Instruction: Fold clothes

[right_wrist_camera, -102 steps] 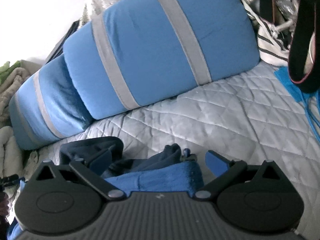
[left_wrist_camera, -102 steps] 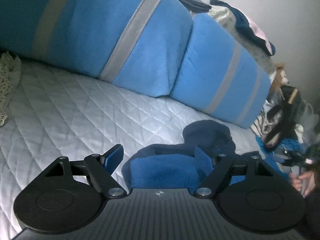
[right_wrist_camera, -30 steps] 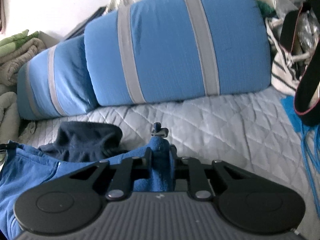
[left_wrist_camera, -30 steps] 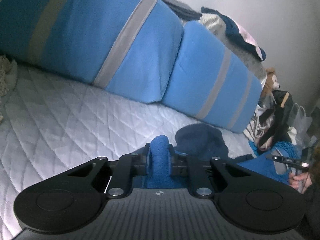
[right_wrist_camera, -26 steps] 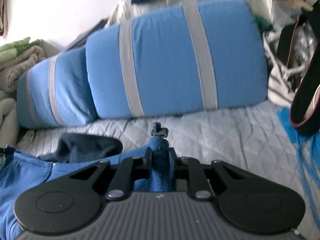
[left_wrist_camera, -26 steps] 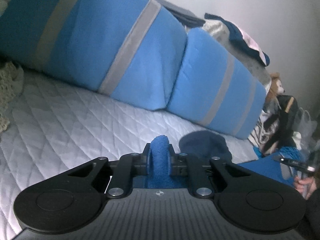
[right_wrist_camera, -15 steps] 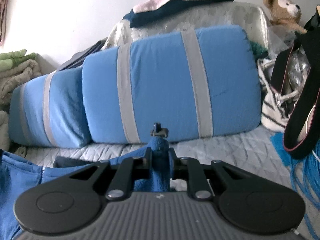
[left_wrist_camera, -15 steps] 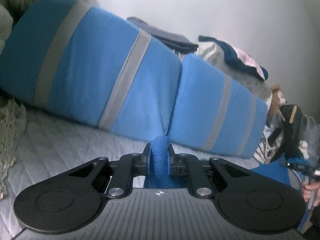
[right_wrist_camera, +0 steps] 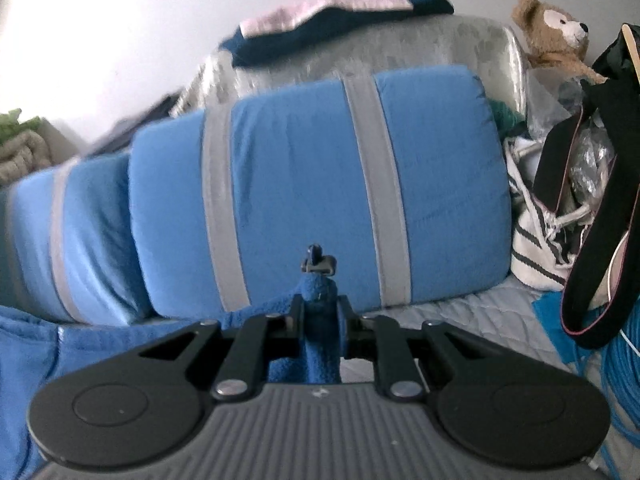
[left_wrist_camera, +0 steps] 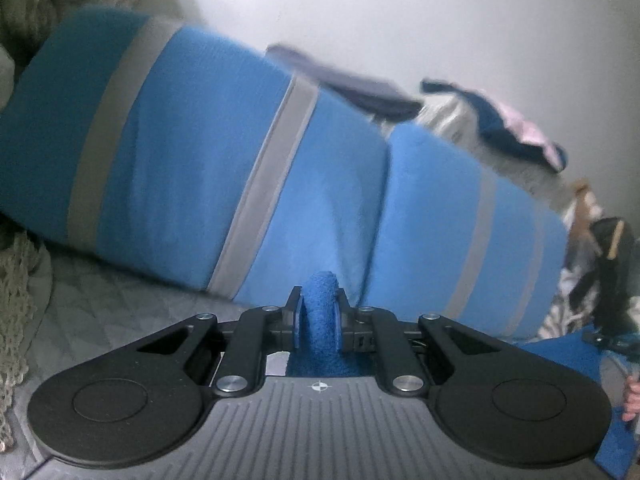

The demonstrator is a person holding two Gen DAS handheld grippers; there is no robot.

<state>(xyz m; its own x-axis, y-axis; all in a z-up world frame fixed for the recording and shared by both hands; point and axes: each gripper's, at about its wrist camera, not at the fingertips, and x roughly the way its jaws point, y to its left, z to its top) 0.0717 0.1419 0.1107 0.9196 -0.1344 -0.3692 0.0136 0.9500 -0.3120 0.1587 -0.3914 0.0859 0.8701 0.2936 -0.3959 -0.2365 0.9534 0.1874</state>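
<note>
A blue fleece garment (left_wrist_camera: 320,320) is pinched in a thick fold by my left gripper (left_wrist_camera: 319,310), which is shut on it. In the right wrist view my right gripper (right_wrist_camera: 320,316) is shut on another part of the same blue garment (right_wrist_camera: 120,344), and a dark zipper pull (right_wrist_camera: 317,260) sticks up above the pinched fold. The cloth stretches away to the left of the right gripper. At the right edge of the left wrist view more of the blue garment (left_wrist_camera: 568,356) hangs, with fingers of a hand (left_wrist_camera: 632,400) beside it.
Two blue cushions with grey stripes (left_wrist_camera: 192,184) (right_wrist_camera: 320,184) lean against the back of a quilted grey bed (left_wrist_camera: 100,300). Folded clothes (right_wrist_camera: 344,16) and a teddy bear (right_wrist_camera: 556,28) sit above them. Bags and straps (right_wrist_camera: 588,200) crowd the right side, knitted blankets (left_wrist_camera: 80,0) the left.
Both grippers have risen and tilted up with the blue garment held, so the bed and the dark garment on it have dropped out of view and the cushions and wall fill the frames.
</note>
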